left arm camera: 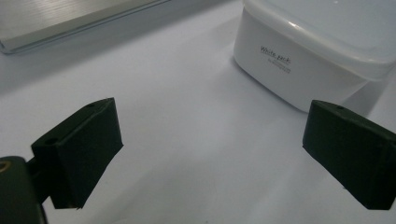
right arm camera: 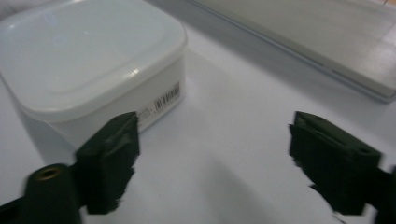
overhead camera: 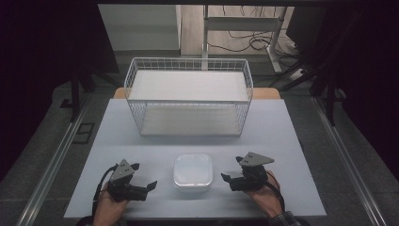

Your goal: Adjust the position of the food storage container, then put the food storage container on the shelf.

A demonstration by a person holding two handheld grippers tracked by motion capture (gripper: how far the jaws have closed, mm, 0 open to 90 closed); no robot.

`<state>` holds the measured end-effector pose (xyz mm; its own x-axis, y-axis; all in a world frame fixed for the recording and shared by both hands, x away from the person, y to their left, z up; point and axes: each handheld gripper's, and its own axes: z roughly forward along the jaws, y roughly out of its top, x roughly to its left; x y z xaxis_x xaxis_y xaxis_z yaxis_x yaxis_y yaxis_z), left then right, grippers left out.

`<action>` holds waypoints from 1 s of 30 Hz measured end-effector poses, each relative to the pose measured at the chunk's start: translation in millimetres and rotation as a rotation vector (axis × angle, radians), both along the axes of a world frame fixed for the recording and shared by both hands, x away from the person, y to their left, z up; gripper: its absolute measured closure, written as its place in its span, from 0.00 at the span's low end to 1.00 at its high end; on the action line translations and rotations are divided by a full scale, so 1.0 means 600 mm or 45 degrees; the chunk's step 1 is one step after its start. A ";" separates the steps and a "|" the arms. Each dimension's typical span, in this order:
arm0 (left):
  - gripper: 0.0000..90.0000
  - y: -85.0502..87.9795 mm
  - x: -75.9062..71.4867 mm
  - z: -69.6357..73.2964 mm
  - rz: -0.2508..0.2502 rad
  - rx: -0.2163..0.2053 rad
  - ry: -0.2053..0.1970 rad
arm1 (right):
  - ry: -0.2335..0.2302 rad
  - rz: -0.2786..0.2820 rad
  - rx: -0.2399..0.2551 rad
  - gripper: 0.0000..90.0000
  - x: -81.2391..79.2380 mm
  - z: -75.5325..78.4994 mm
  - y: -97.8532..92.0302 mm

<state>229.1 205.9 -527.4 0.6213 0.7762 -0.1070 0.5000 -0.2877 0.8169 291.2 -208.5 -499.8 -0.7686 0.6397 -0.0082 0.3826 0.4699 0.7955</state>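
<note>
On a pale table, the left gripper rests near the front edge in a person's left hand, its jaws spread wide and holding nothing, with bare tabletop between them in the left gripper view. Open surface separates it from a lidded white plastic container, which sits at the middle of the table's front half, near the front edge and apart from both grippers. In the left gripper view the container stands ahead and to the right, a small printed label on its side wall. Behind the container, across a clear strip of table, a white wire basket with a flat white shelf inside stands near the far edge. On the right, the right gripper, held in the right hand, points inward at the container, jaws also parted and empty, one jaw close beside the container's near corner.
</note>
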 end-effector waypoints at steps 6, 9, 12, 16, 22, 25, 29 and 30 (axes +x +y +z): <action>0.04 -0.002 0.001 0.002 0.006 -0.047 0.015 | 0.016 -0.020 0.026 0.07 0.004 -0.003 -0.002; 0.04 -0.005 0.001 0.004 -0.004 -0.047 0.014 | 0.010 -0.003 0.020 0.07 0.002 -0.002 0.002; 0.05 -0.011 0.002 0.009 -0.034 -0.055 0.016 | 0.002 0.016 0.007 0.06 0.000 0.000 0.007; 0.05 -0.023 0.004 0.017 -0.099 -0.082 0.014 | -0.001 0.033 0.001 0.06 -0.001 0.004 0.013; 0.08 -0.046 0.016 0.025 -0.143 -0.068 0.009 | 0.011 0.048 0.038 0.03 0.000 0.014 0.026; 0.10 -0.055 0.023 0.028 -0.158 -0.071 0.002 | 0.015 0.062 0.049 0.02 0.000 0.019 0.034; 0.11 -0.064 0.031 0.031 -0.157 -0.056 -0.005 | 0.045 0.057 0.066 0.01 0.000 0.024 0.044; 0.12 -0.066 0.033 0.031 -0.157 -0.058 -0.004 | 0.067 0.047 0.068 0.01 0.001 0.026 0.050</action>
<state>248.8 166.2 -508.7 0.7124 0.6881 -0.1381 0.4604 -0.3096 0.8320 292.1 -178.8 -483.9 -0.7900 0.6095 0.0663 0.4078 0.4417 0.7991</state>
